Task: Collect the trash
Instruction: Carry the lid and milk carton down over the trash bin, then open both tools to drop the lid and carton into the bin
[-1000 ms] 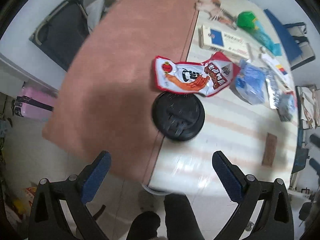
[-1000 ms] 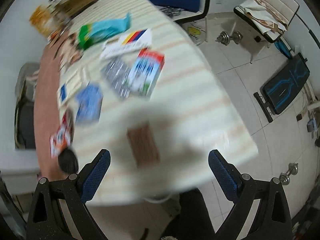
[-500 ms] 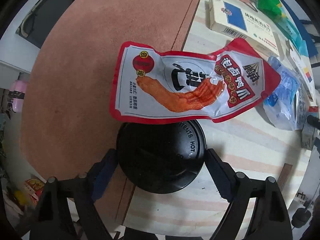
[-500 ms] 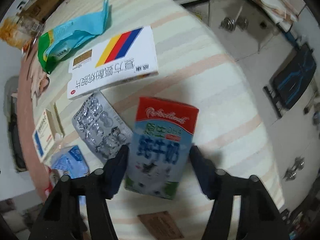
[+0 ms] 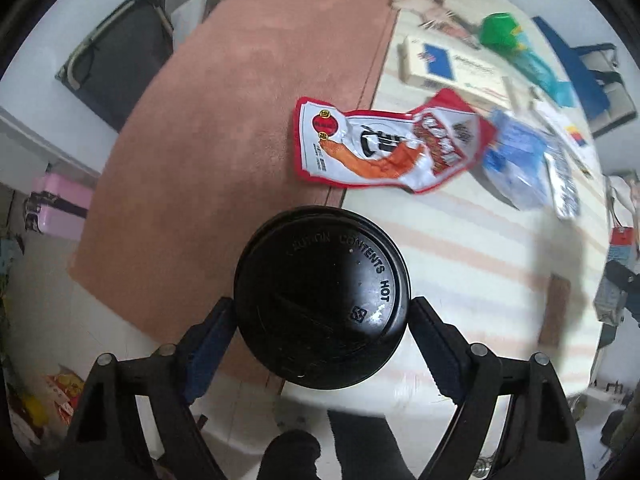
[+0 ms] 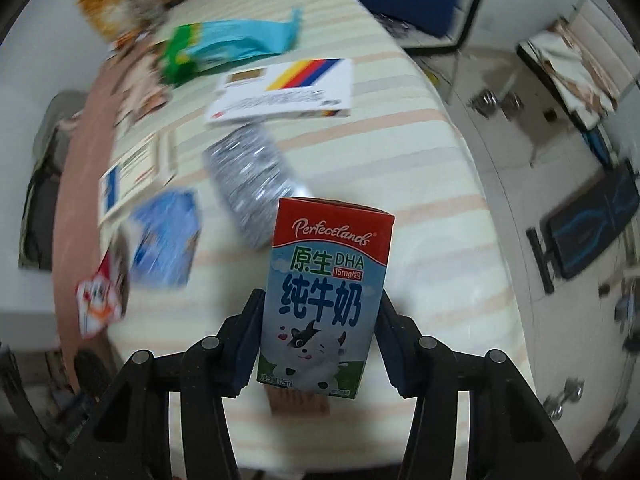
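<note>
Since a second ago: both your grippers went from hanging wide open over the table to each clamping an item.
Left wrist view: your left gripper (image 5: 321, 326) had its blue pads squeezed on the black cup lid (image 5: 321, 298), which looked lifted clear of the table (image 5: 460, 248). Red snack wrapper (image 5: 390, 146) still lay behind it, across the edge of the brown mat (image 5: 224, 132).
Right wrist view: your right gripper (image 6: 320, 330) was gripping the milk carton (image 6: 324, 300) by its sides, held up over the striped cloth.
Progress: two bits grabbed, neither binned yet, and no bin in sight.
Left to do: wrapper, blister pack (image 6: 250, 184), green-blue bag (image 6: 228, 46), boxes, by my guess.
</note>
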Tool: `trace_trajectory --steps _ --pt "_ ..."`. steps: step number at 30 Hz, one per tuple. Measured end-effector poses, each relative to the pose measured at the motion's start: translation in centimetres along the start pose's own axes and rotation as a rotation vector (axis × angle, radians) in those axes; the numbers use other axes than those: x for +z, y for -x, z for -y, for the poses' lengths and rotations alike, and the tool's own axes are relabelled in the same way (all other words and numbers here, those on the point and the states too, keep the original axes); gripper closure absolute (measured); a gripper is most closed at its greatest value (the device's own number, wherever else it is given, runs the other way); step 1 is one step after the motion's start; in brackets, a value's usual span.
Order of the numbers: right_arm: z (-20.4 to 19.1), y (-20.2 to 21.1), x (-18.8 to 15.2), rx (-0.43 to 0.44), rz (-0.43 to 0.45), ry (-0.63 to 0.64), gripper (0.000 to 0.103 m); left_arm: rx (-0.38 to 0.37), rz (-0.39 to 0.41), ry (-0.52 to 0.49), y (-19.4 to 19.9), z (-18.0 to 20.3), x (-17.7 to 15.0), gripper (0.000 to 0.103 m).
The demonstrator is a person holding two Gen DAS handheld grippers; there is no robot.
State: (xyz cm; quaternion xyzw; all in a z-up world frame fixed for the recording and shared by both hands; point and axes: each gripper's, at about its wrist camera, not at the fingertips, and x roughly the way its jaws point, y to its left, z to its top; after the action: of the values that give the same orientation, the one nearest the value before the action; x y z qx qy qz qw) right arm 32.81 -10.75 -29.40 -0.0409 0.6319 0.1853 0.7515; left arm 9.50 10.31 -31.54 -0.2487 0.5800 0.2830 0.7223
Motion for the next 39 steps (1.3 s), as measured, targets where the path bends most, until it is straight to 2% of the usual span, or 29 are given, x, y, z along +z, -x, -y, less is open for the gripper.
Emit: trace_trajectory --steps 4,7,10,13,17,21,25,28,30,32,34,36,37,39 --pt "-1.5 2.5 -5.3 0.046 0.006 0.041 0.049 -0.042 0.044 -0.033 3.3 -1.0 -3.7 0.017" --pt "-2.5 4.1 -10.6 0.081 0.0 0.059 0.049 -0.092 0.05 -0.06 5.1 -2.4 -6.9 0.017" --pt "-3.1 4.8 -16.0 0.106 -0.021 0.064 0.049 -0.147 0.025 -0.067 5.6 -3.6 -9.5 0.017" --pt "-3.0 3.6 -21.5 0.129 -0.068 0.042 0.049 -0.204 -0.041 -0.061 4.3 -4.9 -12.0 0.017" --pt "-2.0 -1.3 -27.2 0.136 -0.159 -0.007 0.049 -0.241 -0.144 -0.052 -0.3 -6.1 -15.9 0.017" --pt "-1.0 -8.7 -31.2 0.136 -0.239 -0.049 0.049 -0.257 -0.237 -0.036 -8.1 -6.2 -17.2 0.017" --pt "-0.1 -17.5 -33.5 0.131 -0.291 -0.071 0.049 -0.318 -0.341 0.011 -18.2 -6.3 -18.1 0.014" --pt "0.3 -24.1 -34.3 0.144 -0.326 -0.075 0.049 -0.297 -0.36 0.004 -23.7 -6.2 -18.4 0.012" --pt "0.5 -28.9 -35.0 0.157 -0.361 -0.073 0.048 -0.265 -0.376 -0.003 -27.3 -6.3 -18.6 0.001" --pt "0.7 -32.4 -35.3 0.16 -0.388 -0.074 0.046 -0.224 -0.381 -0.004 -29.8 -6.6 -19.1 0.0" --pt "0.8 -34.6 -35.9 0.151 -0.404 -0.056 0.024 -0.182 -0.375 -0.007 -31.4 -7.0 -19.5 0.0" --pt "0.6 -36.3 -36.1 0.142 -0.42 -0.03 0.019 -0.143 -0.355 -0.009 -32.1 -7.5 -20.1 0.0" --pt "0.2 -36.8 -35.9 0.115 -0.422 -0.012 0.015 -0.109 -0.335 -0.017 -32.1 -7.6 -20.4 0.0" --pt "0.0 -37.0 -36.0 0.068 -0.409 0.029 0.013 -0.036 -0.307 -0.053 -31.7 -8.2 -20.8 0.0"
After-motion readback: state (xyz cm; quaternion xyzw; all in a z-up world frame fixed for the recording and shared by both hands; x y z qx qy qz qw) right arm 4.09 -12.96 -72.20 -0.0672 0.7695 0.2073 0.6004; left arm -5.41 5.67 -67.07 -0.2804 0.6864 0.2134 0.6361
